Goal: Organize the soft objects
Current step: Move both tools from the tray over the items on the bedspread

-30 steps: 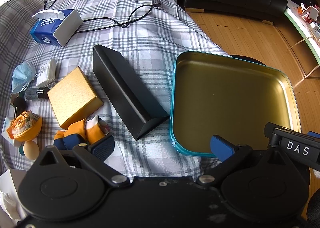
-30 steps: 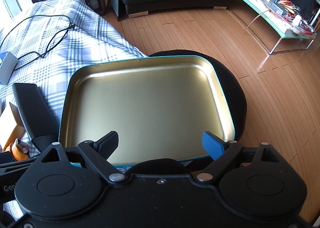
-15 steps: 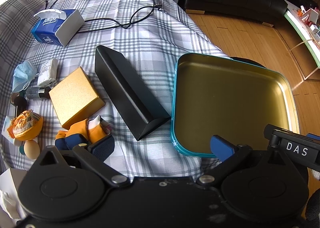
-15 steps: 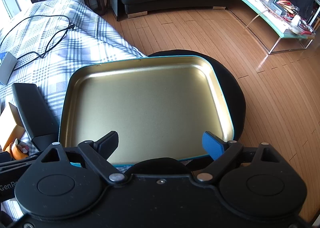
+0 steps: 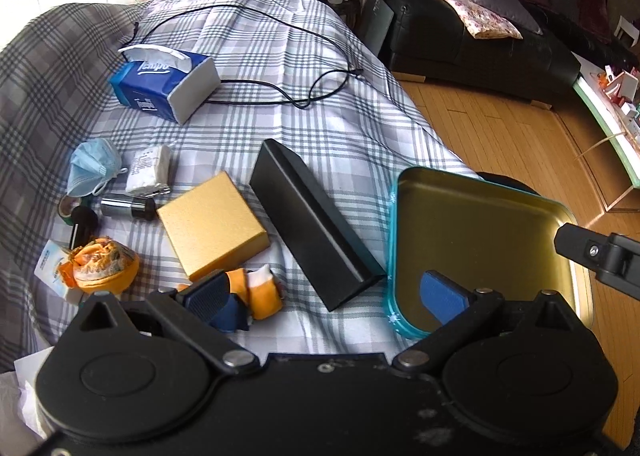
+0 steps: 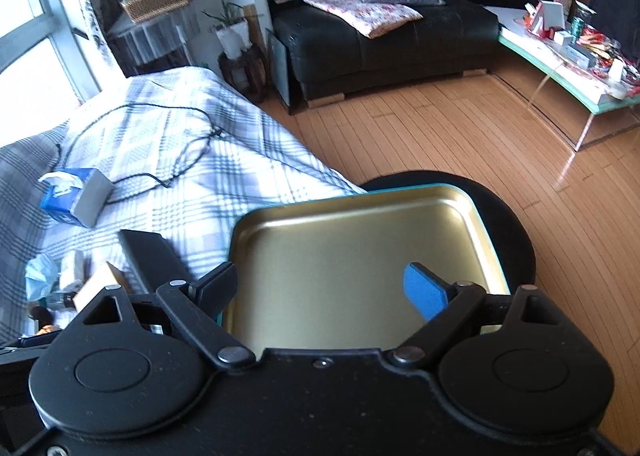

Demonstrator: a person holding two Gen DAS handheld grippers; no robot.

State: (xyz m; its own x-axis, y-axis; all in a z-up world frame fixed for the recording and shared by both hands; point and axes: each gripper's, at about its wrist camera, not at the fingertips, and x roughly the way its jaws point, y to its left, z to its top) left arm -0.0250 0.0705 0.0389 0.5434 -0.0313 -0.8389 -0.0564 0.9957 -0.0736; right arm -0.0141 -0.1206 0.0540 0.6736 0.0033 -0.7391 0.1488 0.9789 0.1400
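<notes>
Jaws on both grippers are wide, holding nothing. Left gripper (image 5: pixel 326 290) should dip to the orange-and-blue soft toy (image 5: pixel 256 294) at seven o'clock, pinch its fat middle, then carry it to the empty gold metal tray (image 5: pixel 480 232) at three o'clock. Right gripper (image 6: pixel 320 282) waits above that tray.

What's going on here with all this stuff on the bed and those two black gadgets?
A person is holding two tongs, sorting soft things. Both the left tongs and the right tongs are open and hold nothing. The gold tray at the edge of the bed is bare. The soft things, a face mask, an orange cloth bundle and an orange and blue sock, lie on the checked sheet among boxes.
</notes>
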